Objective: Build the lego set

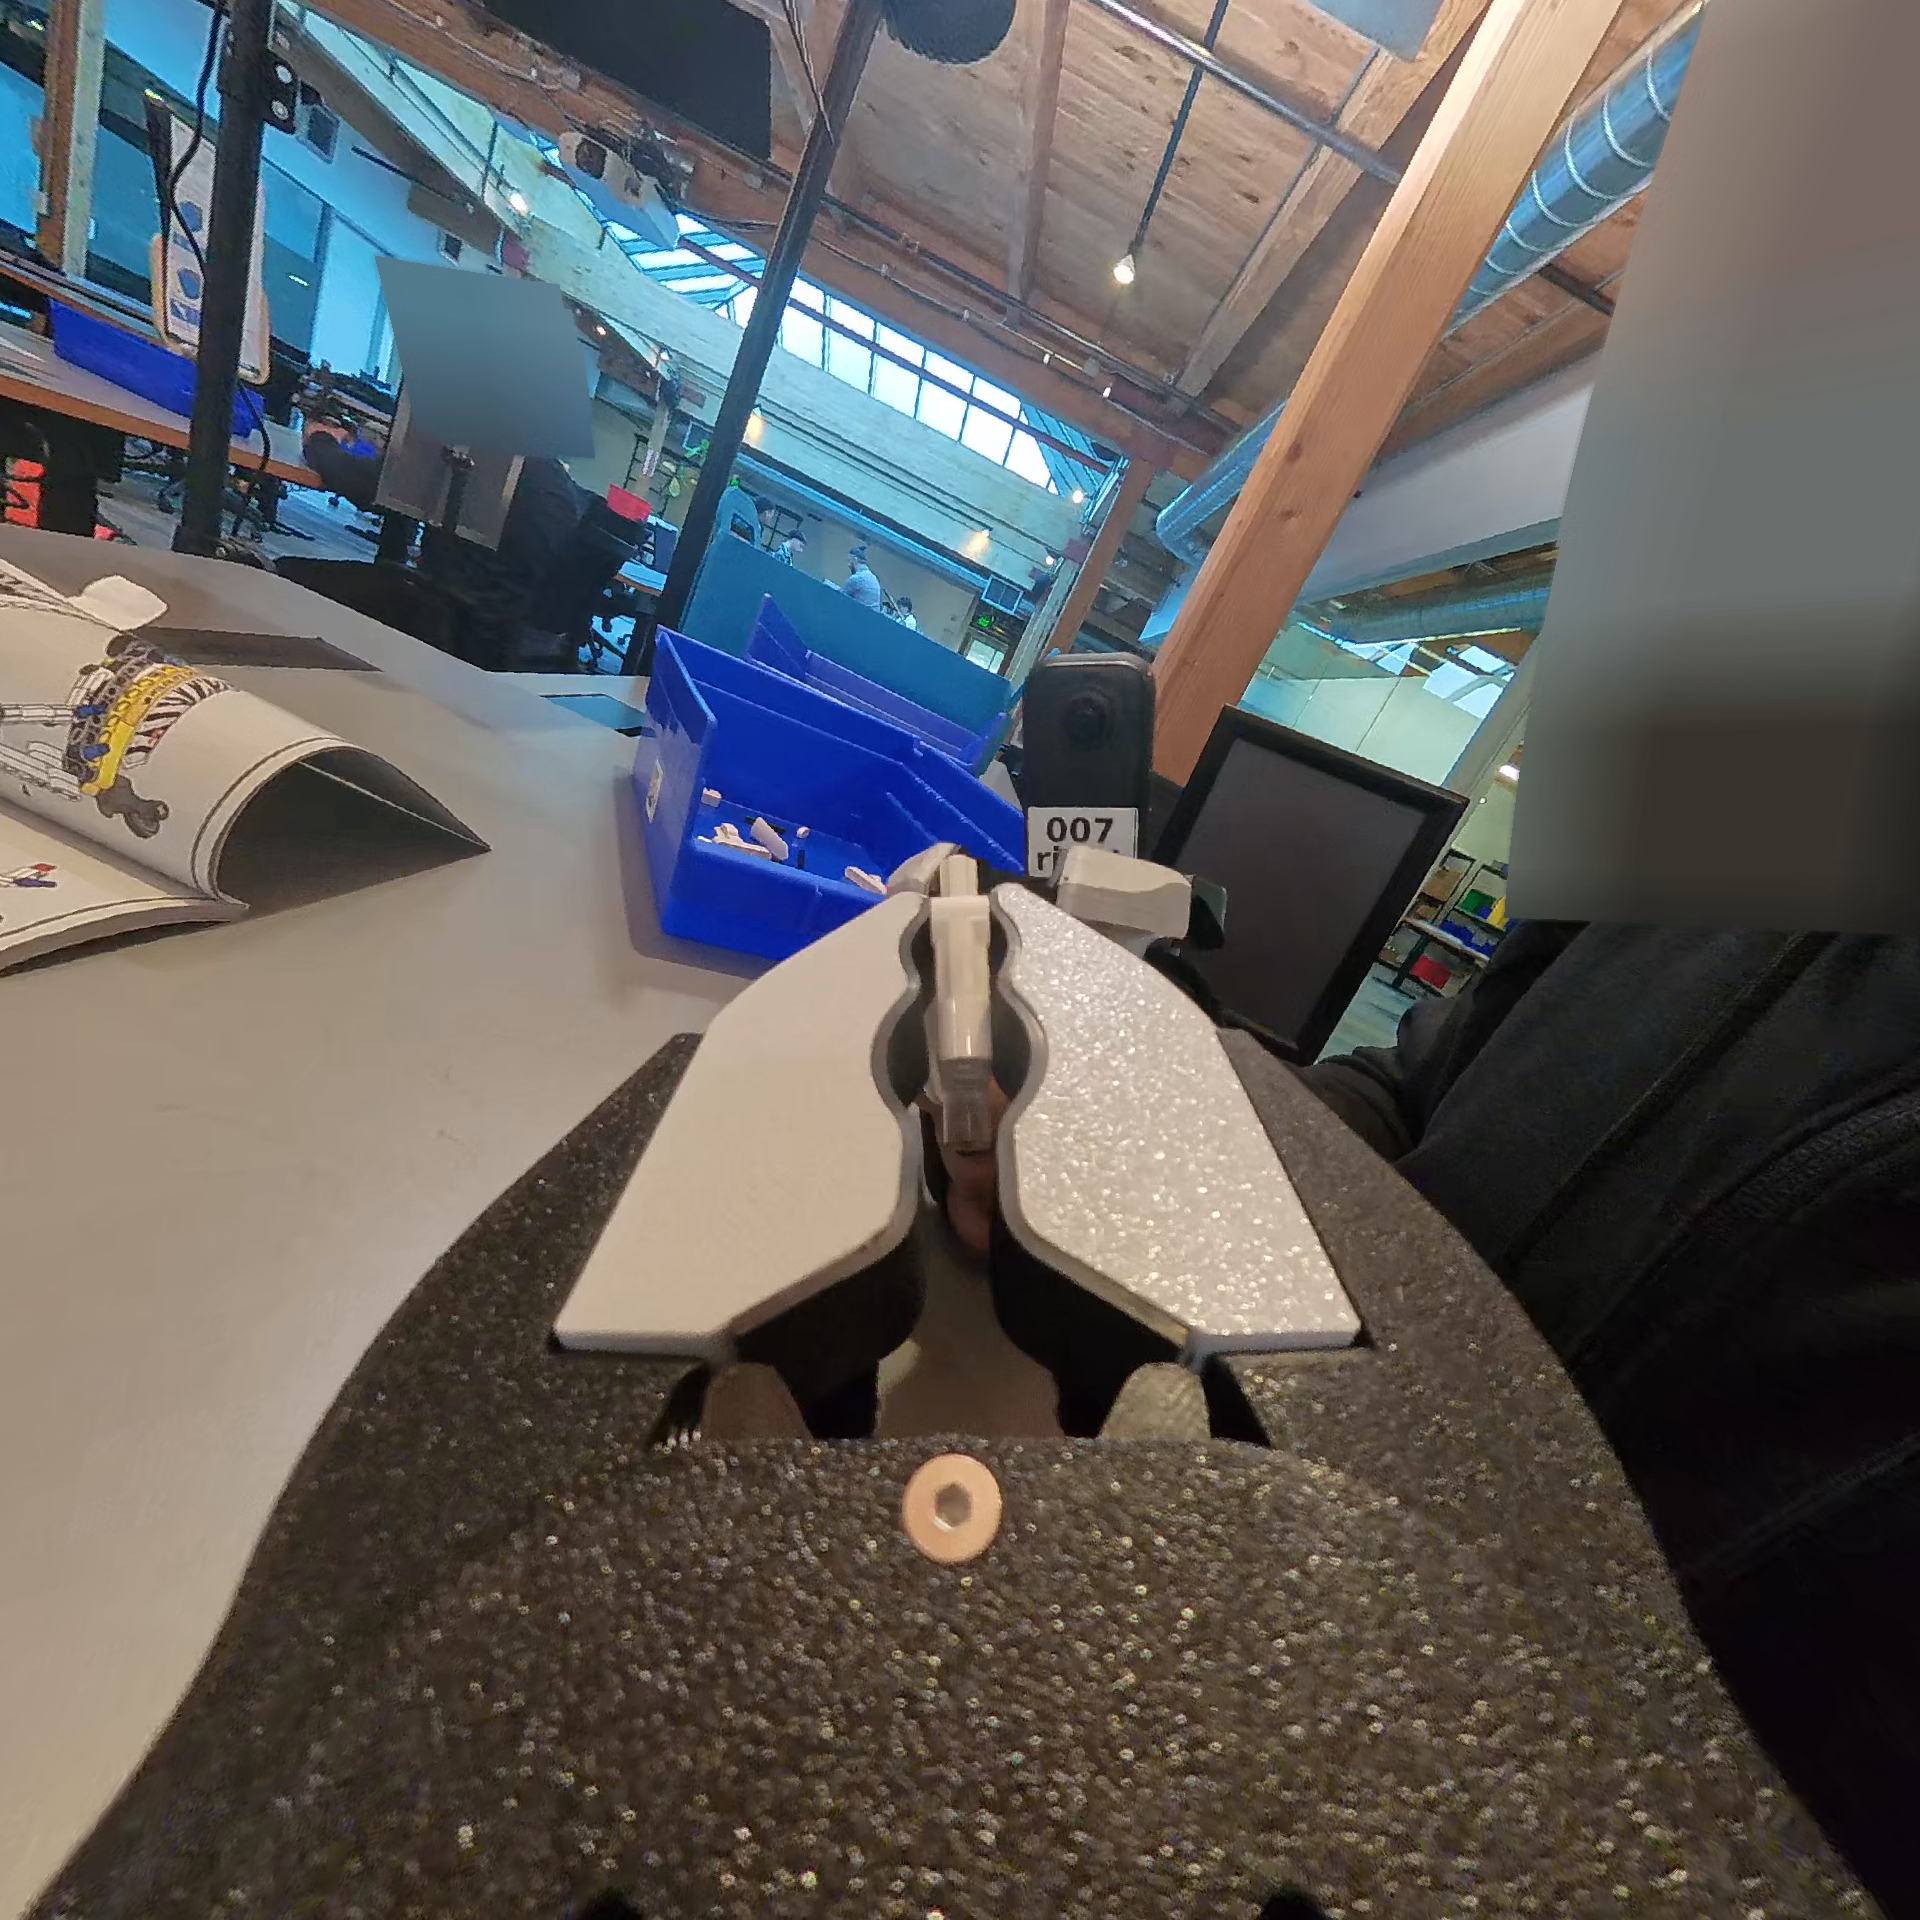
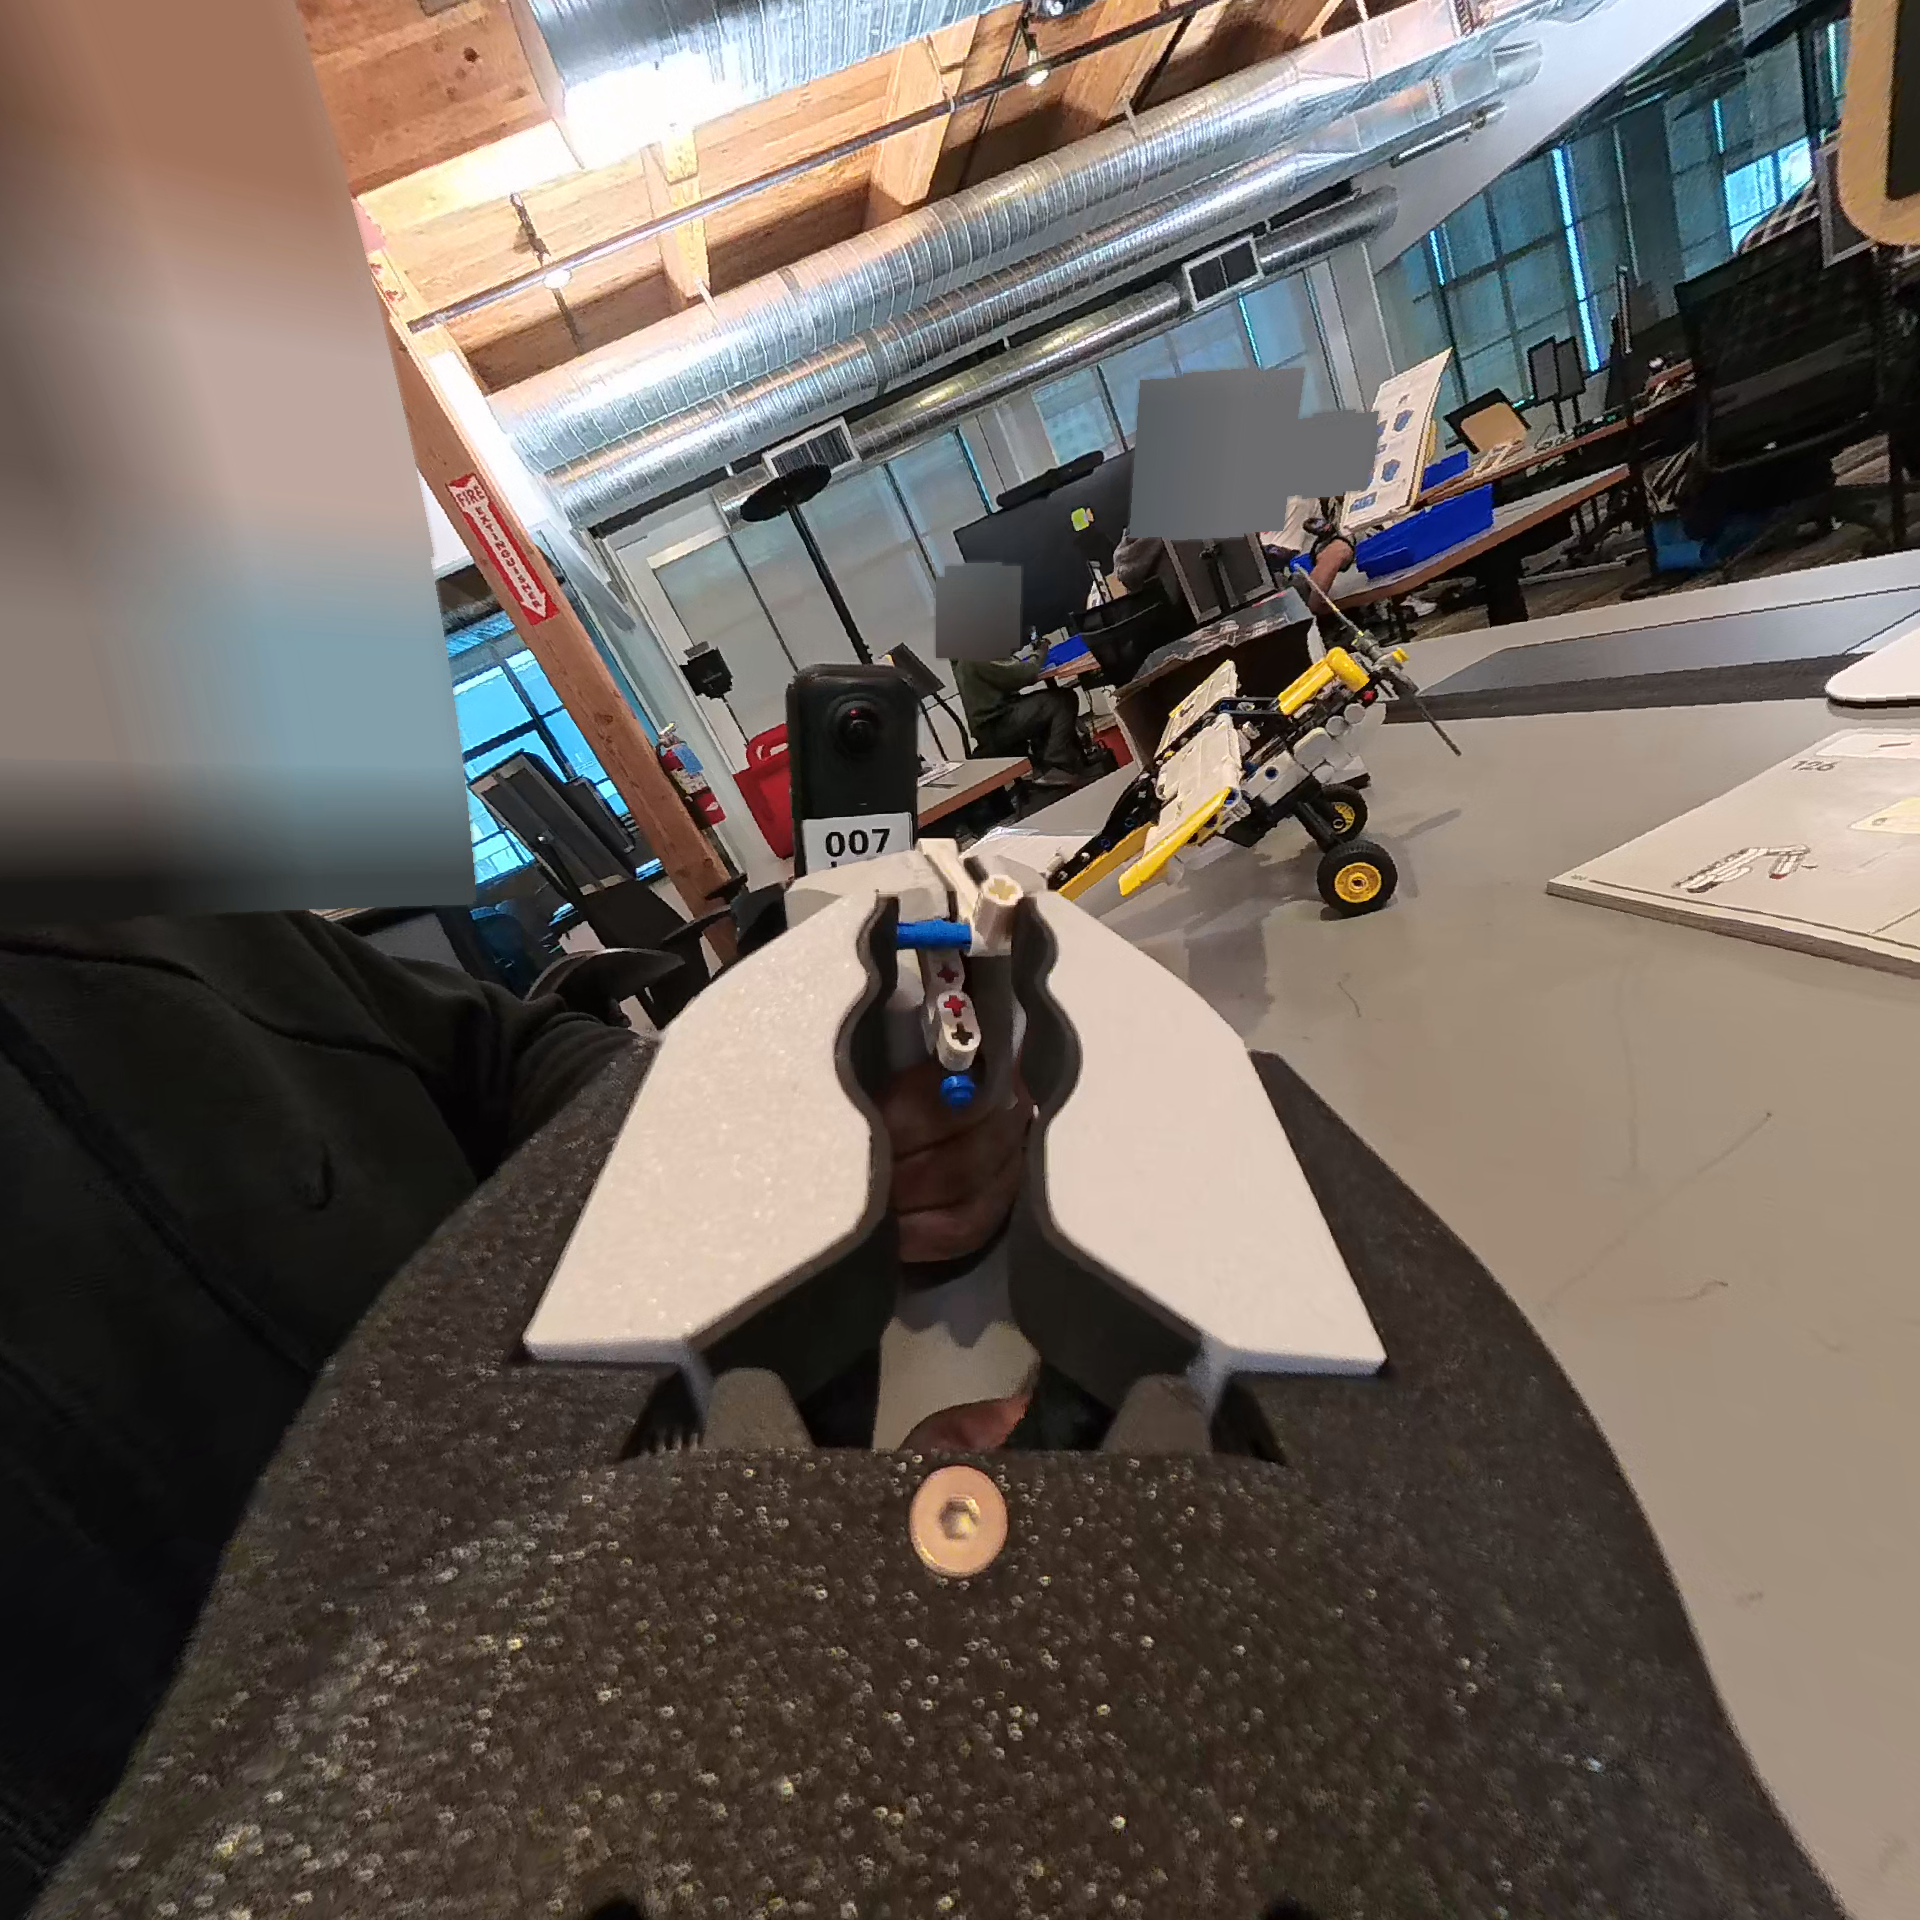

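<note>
Left wrist view: left gripper (image 1: 961, 935) pinches a slim white toy-brick beam (image 1: 958, 987) upright between matte pebbled grey fingers (image 1: 1122, 1091); far tips hidden behind it
Right wrist view: right gripper (image 2: 961, 935) clamps a white brick assembly (image 2: 954, 1013) with cross-shaped holes, a blue pin (image 2: 933, 935) sticking out sideways and a cream axle connector (image 2: 1003, 902) at the tip; pad contact partly hidden
Both grippers: meet tip to tip above the table; which one bears which piece where they join is hard to tell
Blue bin (image 1: 727, 831): hard plastic, small pale parts inside; near edge cut off by fingers
Table (image 1: 312, 1039): smooth grey, open room at left
Booklet (image 1: 156, 790): curled glossy pages, cropped
Brick vehicle (image 2: 1268, 790): yellow-white, rubber wheels, well apart from the gripper
</note>
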Demonstrator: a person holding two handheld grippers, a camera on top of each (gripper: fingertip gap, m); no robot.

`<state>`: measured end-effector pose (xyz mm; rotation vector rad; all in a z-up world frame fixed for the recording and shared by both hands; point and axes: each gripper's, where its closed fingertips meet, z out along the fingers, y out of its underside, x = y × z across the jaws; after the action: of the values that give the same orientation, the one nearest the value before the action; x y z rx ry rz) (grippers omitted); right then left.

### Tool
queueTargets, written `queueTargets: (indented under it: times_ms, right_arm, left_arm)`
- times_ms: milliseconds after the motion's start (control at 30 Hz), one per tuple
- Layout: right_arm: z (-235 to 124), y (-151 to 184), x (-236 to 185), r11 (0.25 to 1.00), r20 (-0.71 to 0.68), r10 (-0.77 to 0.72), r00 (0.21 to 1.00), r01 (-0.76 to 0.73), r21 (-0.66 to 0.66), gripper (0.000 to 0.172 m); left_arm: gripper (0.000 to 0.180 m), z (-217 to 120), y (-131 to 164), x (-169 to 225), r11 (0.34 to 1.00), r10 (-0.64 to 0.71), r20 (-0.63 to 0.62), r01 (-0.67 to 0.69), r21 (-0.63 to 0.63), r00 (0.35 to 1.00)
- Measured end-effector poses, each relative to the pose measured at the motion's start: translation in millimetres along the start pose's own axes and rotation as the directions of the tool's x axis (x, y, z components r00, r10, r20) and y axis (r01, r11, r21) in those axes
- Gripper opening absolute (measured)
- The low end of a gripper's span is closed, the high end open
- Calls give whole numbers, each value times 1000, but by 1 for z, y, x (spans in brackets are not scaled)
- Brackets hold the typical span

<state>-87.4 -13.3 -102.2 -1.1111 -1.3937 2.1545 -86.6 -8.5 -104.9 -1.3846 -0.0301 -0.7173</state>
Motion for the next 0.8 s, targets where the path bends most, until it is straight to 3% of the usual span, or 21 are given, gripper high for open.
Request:
queueTargets:
  times_ms: [267,800]
  right_arm:
    - [-3,3,0,994,-4,-90,996,90,-63,29]
    - [-6,5,-2,988,-2,-145,989,145,-46,17]
  left_arm:
    - [8,0,2,4,993,109,-1,-109,-48,994]
    - [8,2,7,6,987,141,6,-141,-72,990]
